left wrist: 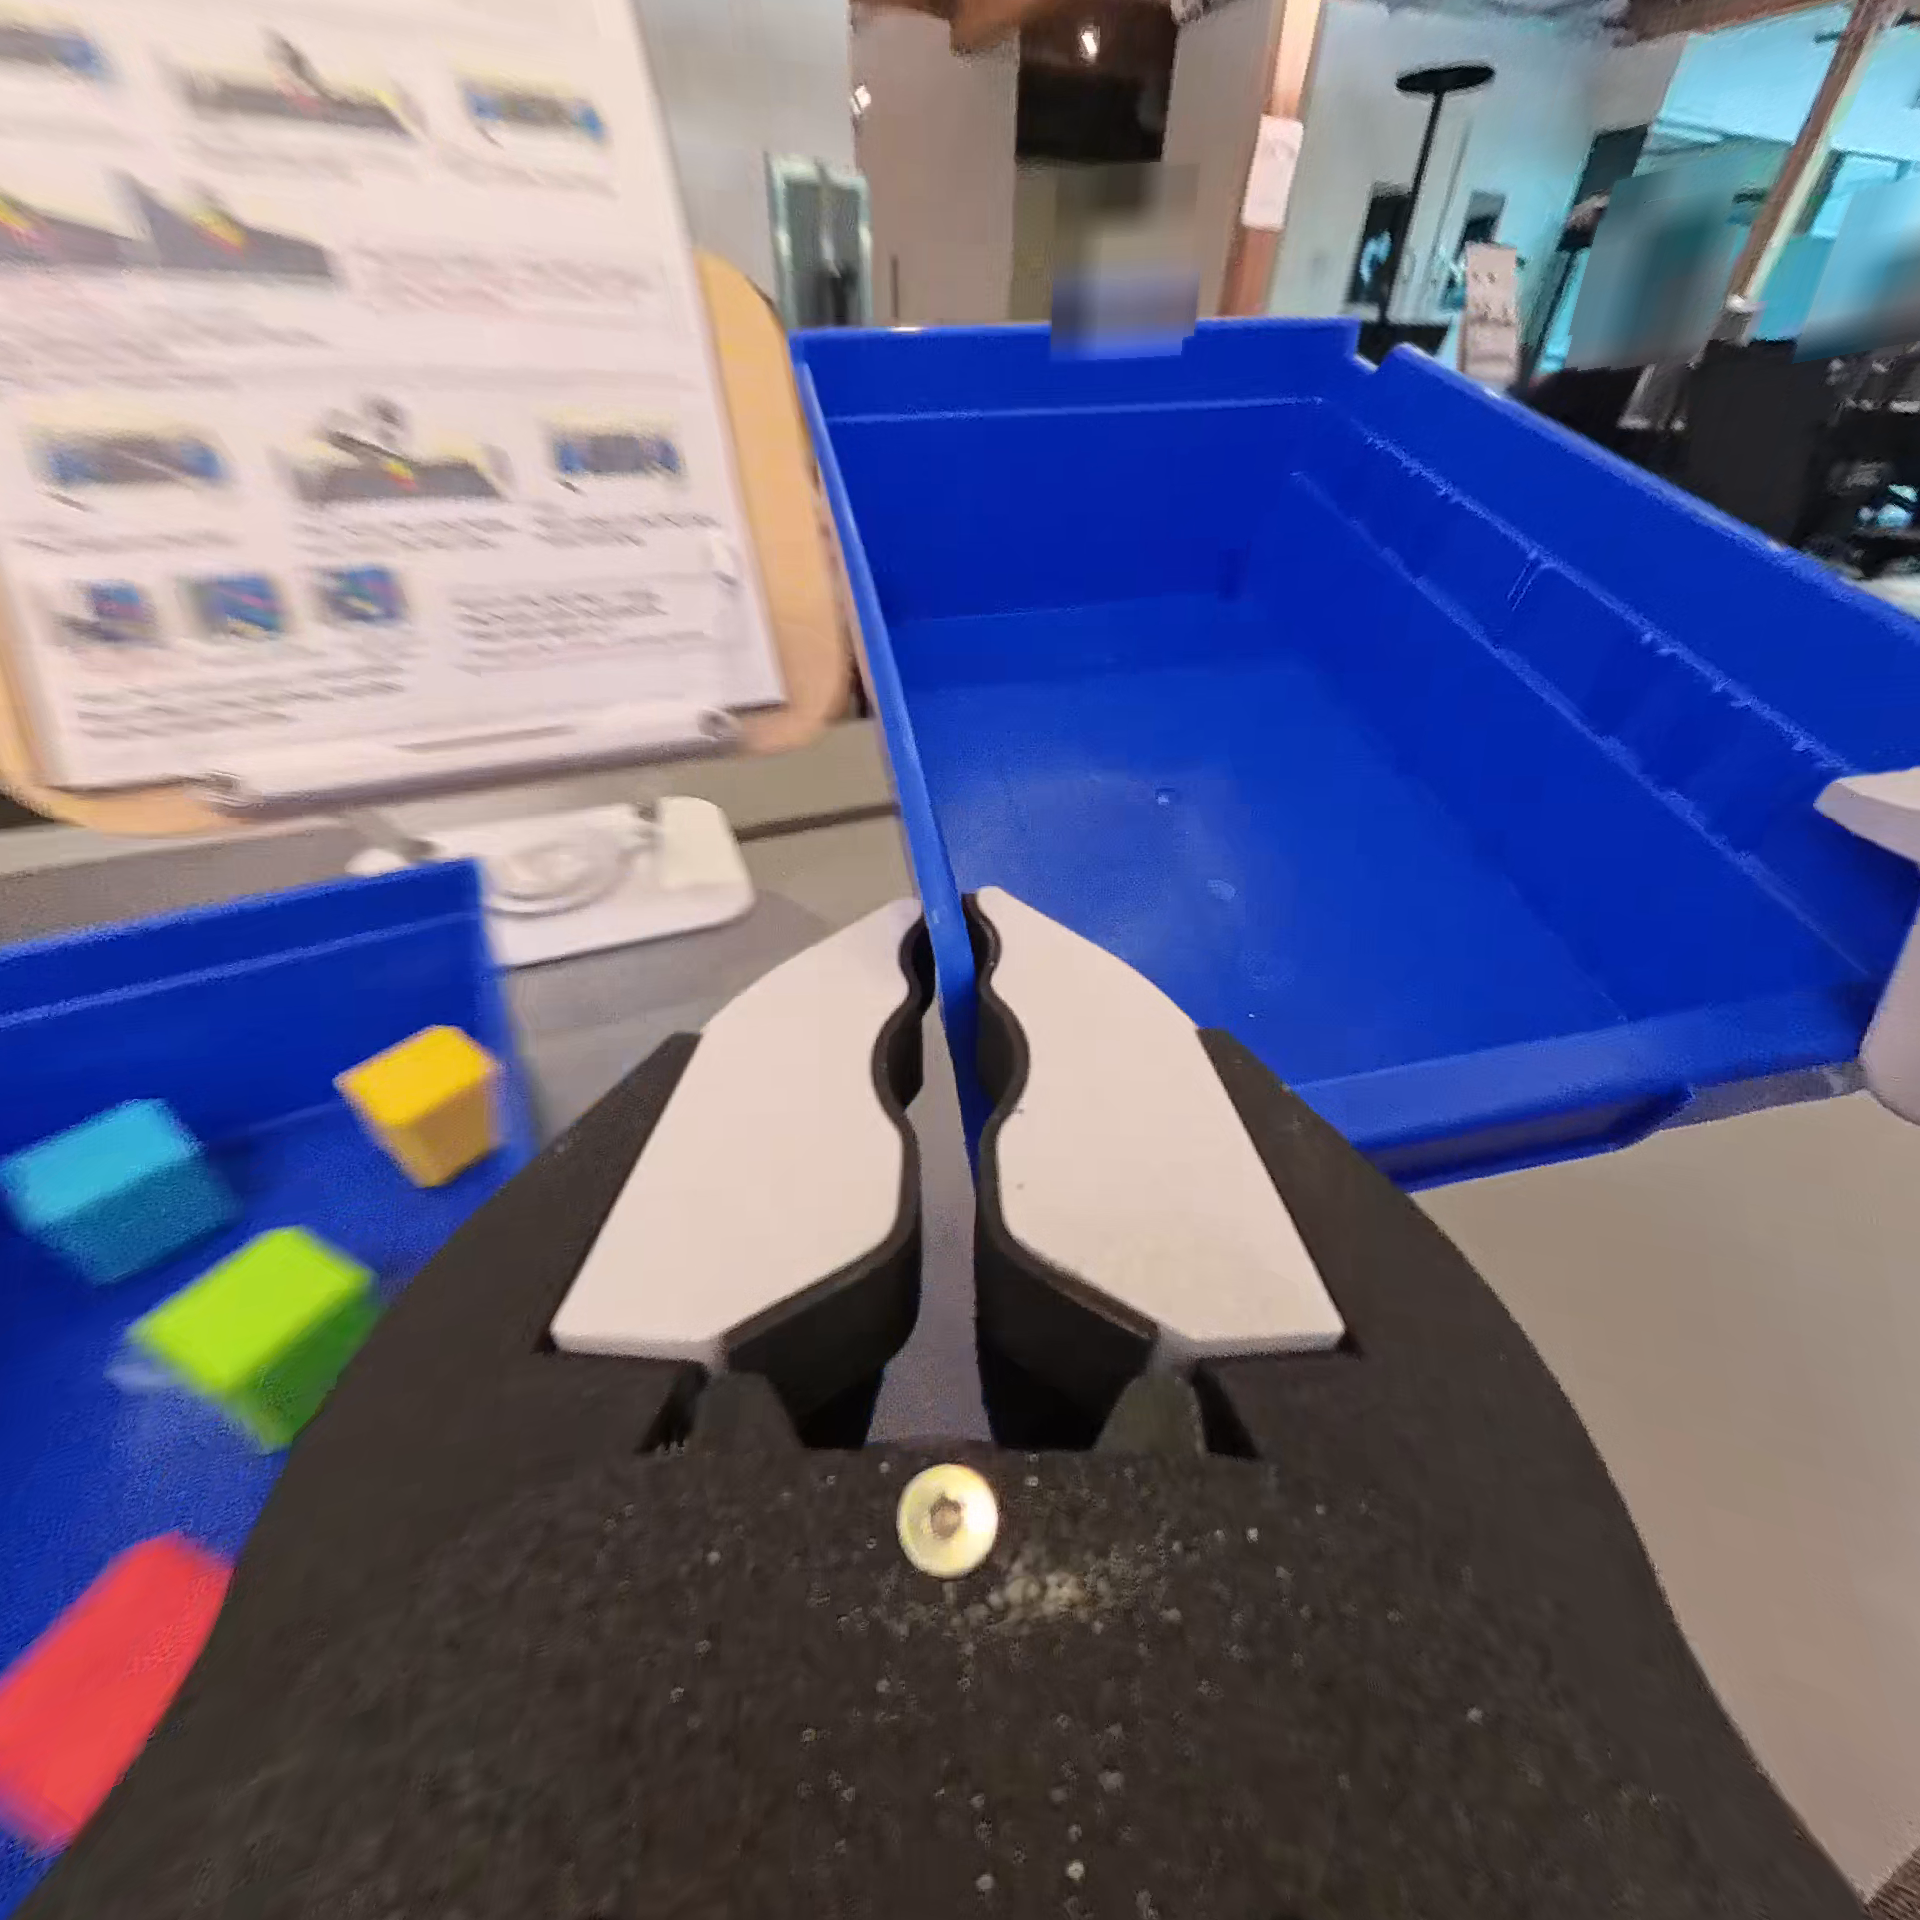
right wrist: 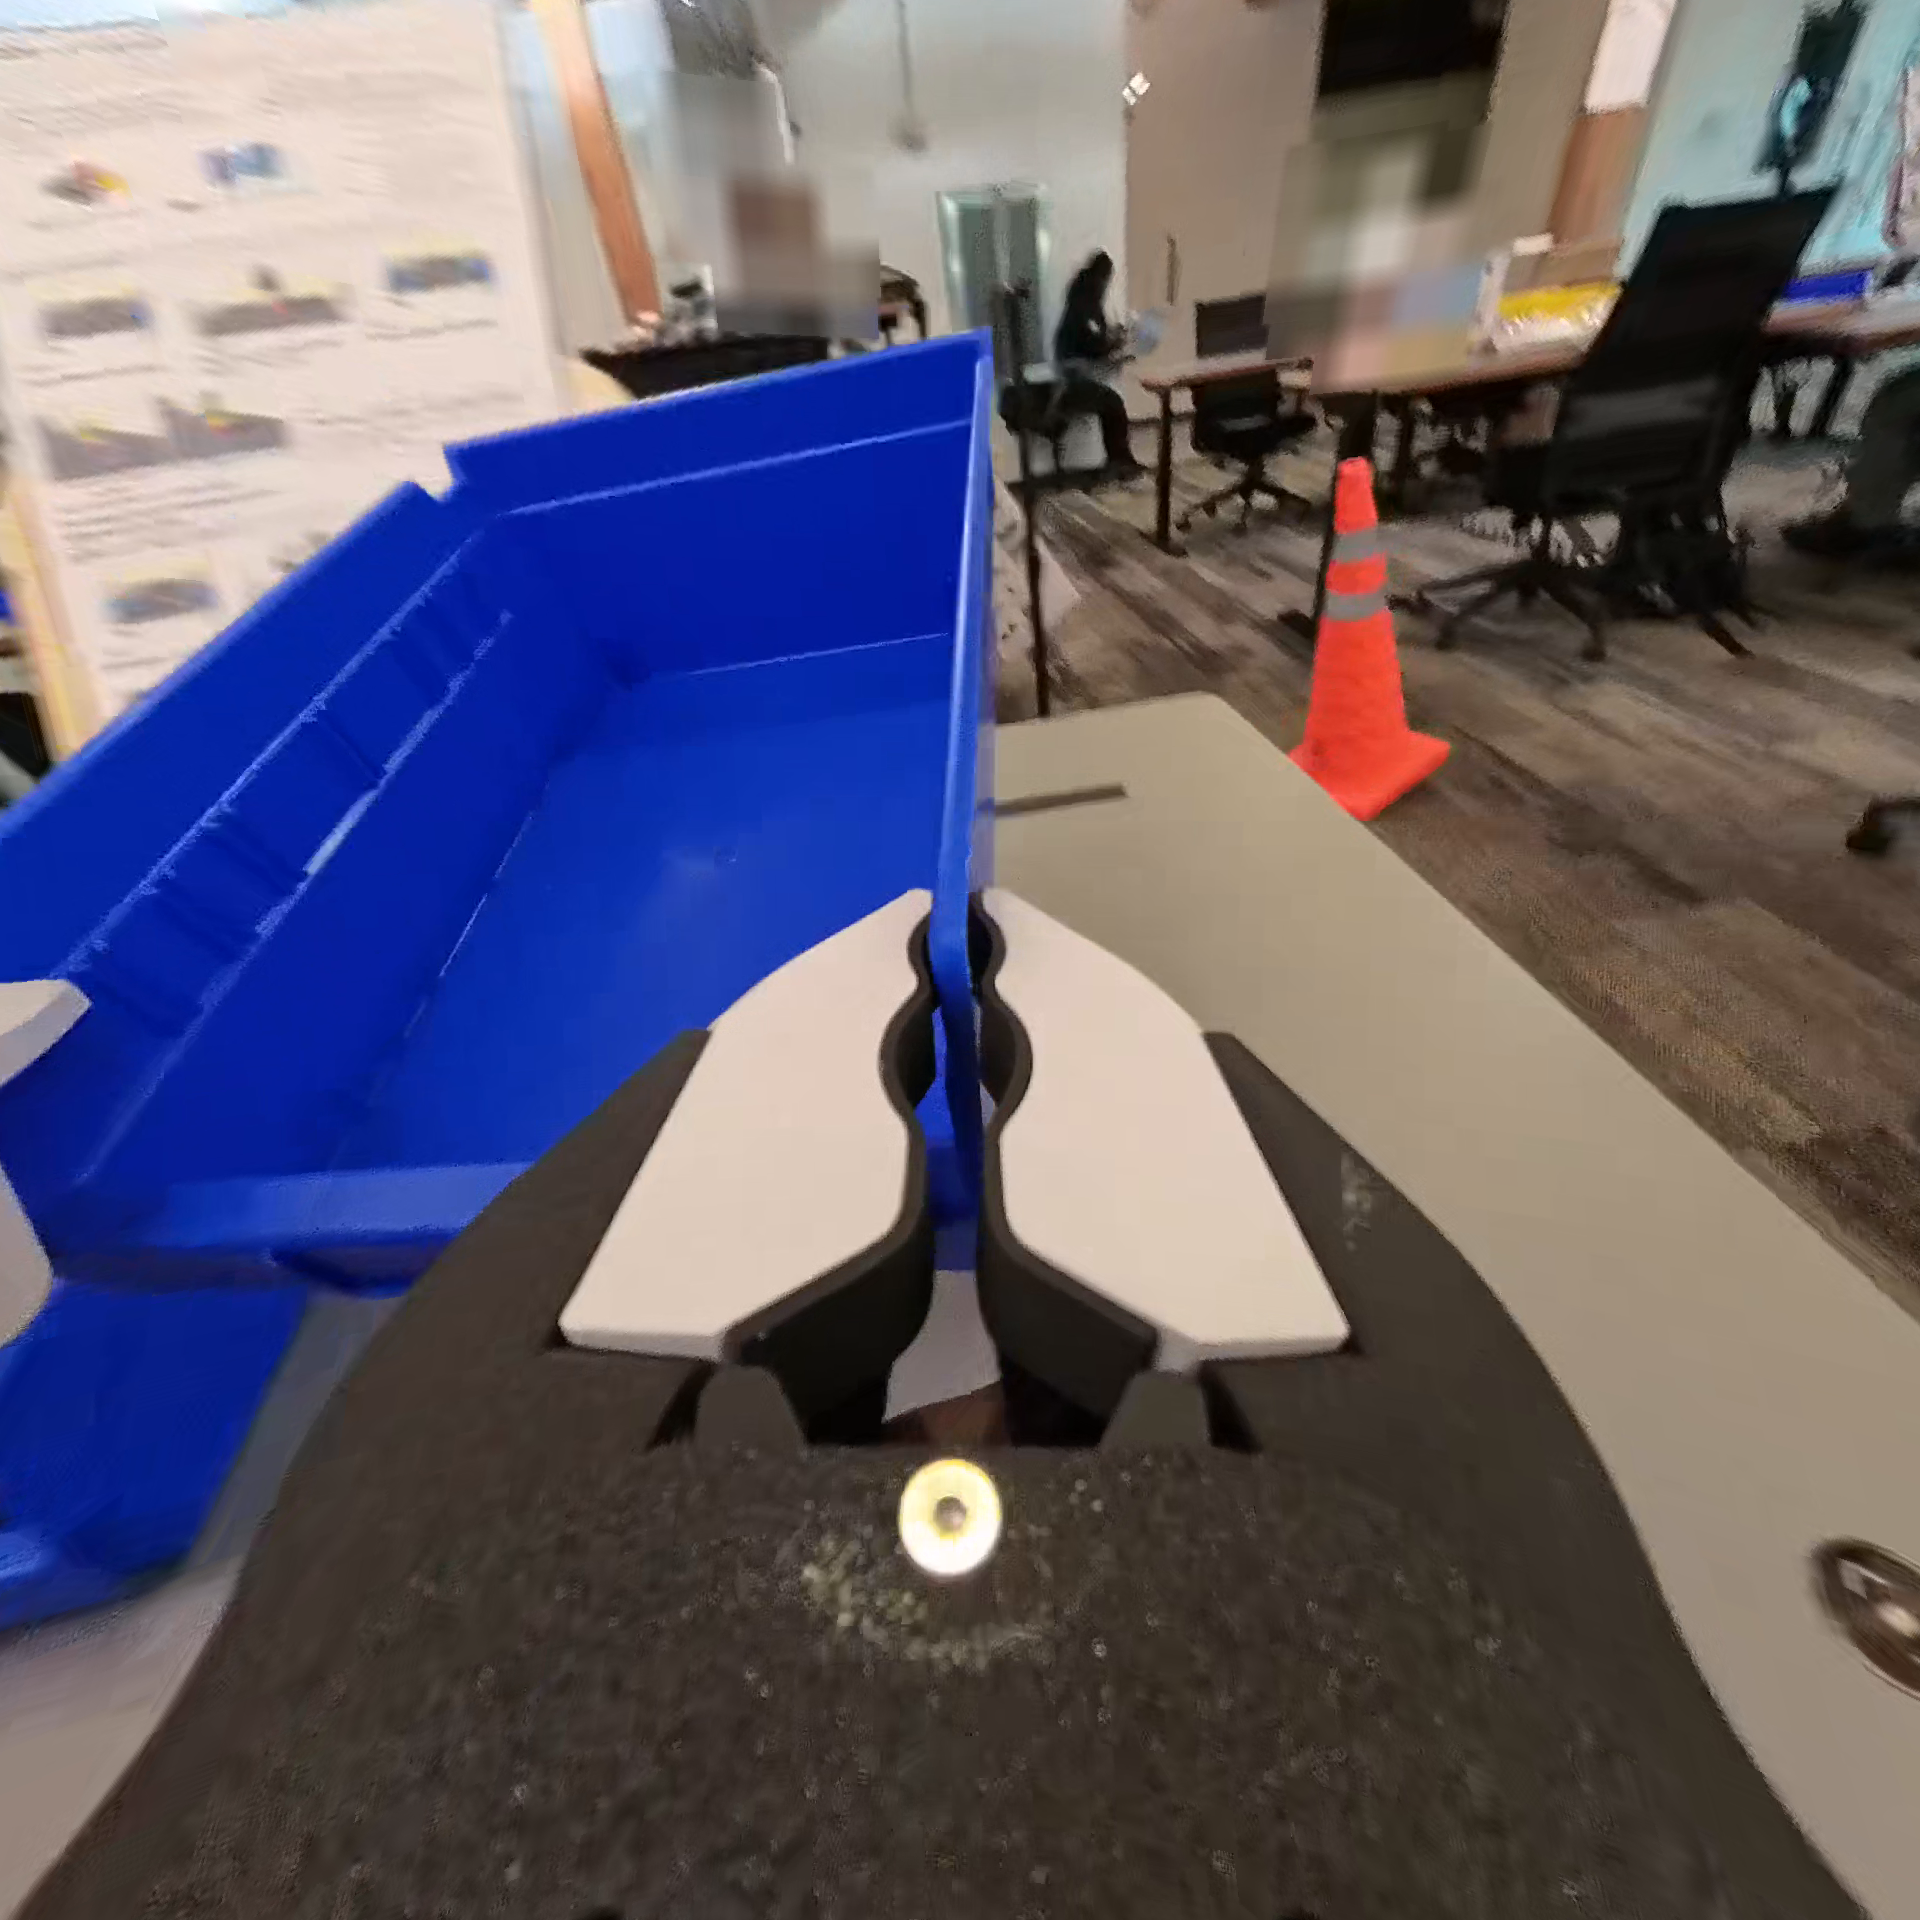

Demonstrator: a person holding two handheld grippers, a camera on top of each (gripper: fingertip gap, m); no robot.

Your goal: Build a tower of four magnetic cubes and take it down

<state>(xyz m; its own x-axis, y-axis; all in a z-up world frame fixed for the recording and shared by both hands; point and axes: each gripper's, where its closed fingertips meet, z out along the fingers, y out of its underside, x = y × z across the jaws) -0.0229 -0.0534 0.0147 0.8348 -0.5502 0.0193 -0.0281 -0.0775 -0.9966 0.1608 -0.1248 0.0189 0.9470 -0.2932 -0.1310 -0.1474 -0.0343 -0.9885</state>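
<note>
A large blue bin [left wrist: 1299, 831] with nothing in it fills the left wrist view. My left gripper [left wrist: 951, 914] is shut on its left side wall. My right gripper [right wrist: 951, 914] is shut on the right side wall of the same bin [right wrist: 623, 831]. The right gripper's fingers show at the far right edge of the left wrist view [left wrist: 1886, 831]. A second blue bin [left wrist: 239, 935] at the left holds a yellow cube [left wrist: 426, 1101], a light blue cube [left wrist: 109, 1184], a green cube [left wrist: 260, 1325] and a red cube [left wrist: 104, 1673].
A poster board [left wrist: 343, 364] stands behind the bins, with a white flat device [left wrist: 613, 873] at its foot. The grey table [right wrist: 1351, 1039] ends to the right. Beyond its edge stand an orange cone [right wrist: 1361, 665], office chairs [right wrist: 1652, 416] and desks.
</note>
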